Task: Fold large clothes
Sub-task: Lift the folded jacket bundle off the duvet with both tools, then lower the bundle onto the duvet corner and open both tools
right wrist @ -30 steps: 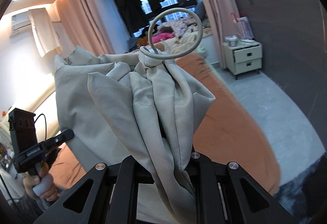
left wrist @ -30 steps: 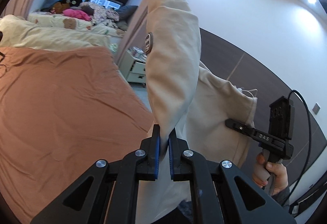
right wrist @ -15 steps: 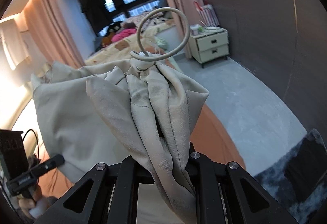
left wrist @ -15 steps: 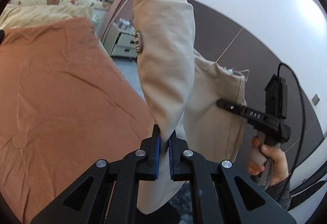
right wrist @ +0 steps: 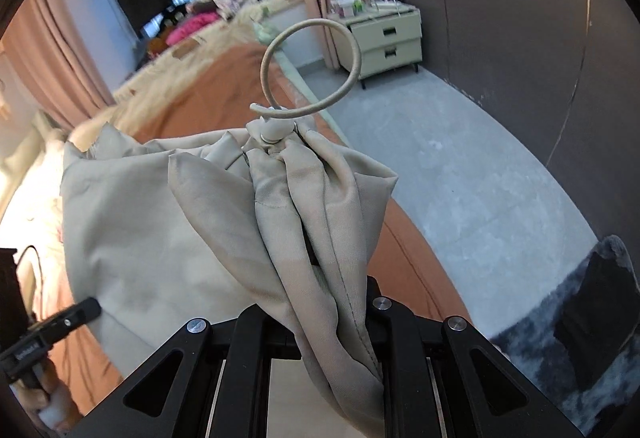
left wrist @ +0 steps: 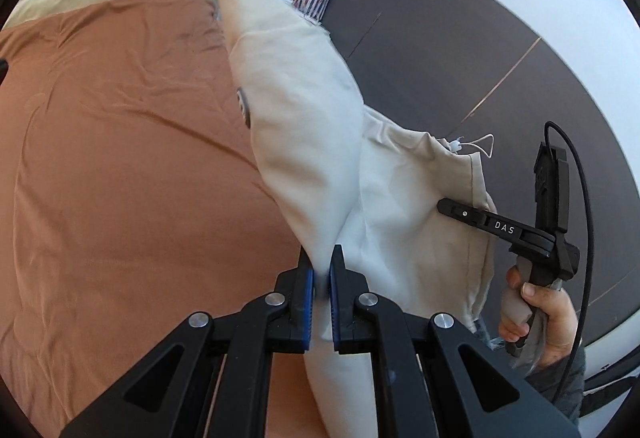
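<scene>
Between the blue-padded jaws of the left gripper (left wrist: 320,278), a fold of the large cream-beige fabric garment (left wrist: 304,126) is clamped, its padded sleeve-like length running up and away from the claw. The right gripper (right wrist: 340,294) is likewise pinched shut on a bunched edge of the same garment, where a pale looped drawcord (right wrist: 310,72) with a toggle sticks up. The garment hangs stretched between the two claws, its long axis spanning from one to the other, above the near edge of the wide bed with a rust-orange cover (left wrist: 120,158). Laying it flat likely turns on lowering both claws evenly toward that cover, which lies directly ahead and below. Beyond stand a cream two-drawer nightstand (right wrist: 384,38), grey floor and dark wall panelling; nothing blocks the bed surface
</scene>
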Demonstrator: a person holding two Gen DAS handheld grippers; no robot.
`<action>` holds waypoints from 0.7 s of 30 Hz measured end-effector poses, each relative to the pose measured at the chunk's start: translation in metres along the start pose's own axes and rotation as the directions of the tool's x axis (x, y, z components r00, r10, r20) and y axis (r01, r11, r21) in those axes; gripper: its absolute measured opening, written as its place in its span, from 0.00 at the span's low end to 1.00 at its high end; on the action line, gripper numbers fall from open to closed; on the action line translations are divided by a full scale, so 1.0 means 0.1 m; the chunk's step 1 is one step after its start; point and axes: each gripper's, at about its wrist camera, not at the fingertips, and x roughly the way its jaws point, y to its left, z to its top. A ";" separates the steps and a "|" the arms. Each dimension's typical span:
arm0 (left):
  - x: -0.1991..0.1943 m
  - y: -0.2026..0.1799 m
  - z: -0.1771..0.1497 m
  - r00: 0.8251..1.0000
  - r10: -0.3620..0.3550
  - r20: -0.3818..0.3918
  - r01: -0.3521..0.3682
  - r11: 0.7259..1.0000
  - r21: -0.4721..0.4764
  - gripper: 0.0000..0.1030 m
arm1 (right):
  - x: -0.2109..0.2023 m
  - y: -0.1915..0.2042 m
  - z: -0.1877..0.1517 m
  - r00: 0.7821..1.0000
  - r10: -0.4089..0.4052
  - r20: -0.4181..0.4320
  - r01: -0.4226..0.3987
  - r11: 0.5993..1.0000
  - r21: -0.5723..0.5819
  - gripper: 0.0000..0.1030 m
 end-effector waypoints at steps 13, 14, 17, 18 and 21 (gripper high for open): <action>0.70 0.67 -0.15 0.976 0.129 -0.174 -0.138 0.990 -0.037 0.12 | 1.24 -0.10 0.05 0.968 -0.234 -0.096 0.234 0.972 -0.010 0.43; 0.65 0.71 -0.14 0.979 0.119 -0.168 -0.129 0.990 -0.049 0.13 | 1.29 -0.08 0.06 0.957 -0.274 -0.094 0.273 0.962 -0.023 0.47; 0.47 0.75 -0.16 0.979 0.155 -0.129 -0.160 0.987 -0.028 0.14 | 1.11 -0.05 0.02 0.939 -0.342 -0.031 0.341 0.939 -0.034 0.53; 0.42 0.73 -0.18 0.980 0.157 -0.120 -0.161 0.987 -0.023 0.14 | 1.01 -0.06 0.00 0.940 -0.341 -0.011 0.341 0.940 -0.017 0.56; 0.32 0.78 -0.27 0.983 0.131 -0.131 -0.134 0.991 -0.014 0.14 | 0.60 -0.23 -0.12 0.935 -0.351 0.039 0.349 0.936 0.054 0.60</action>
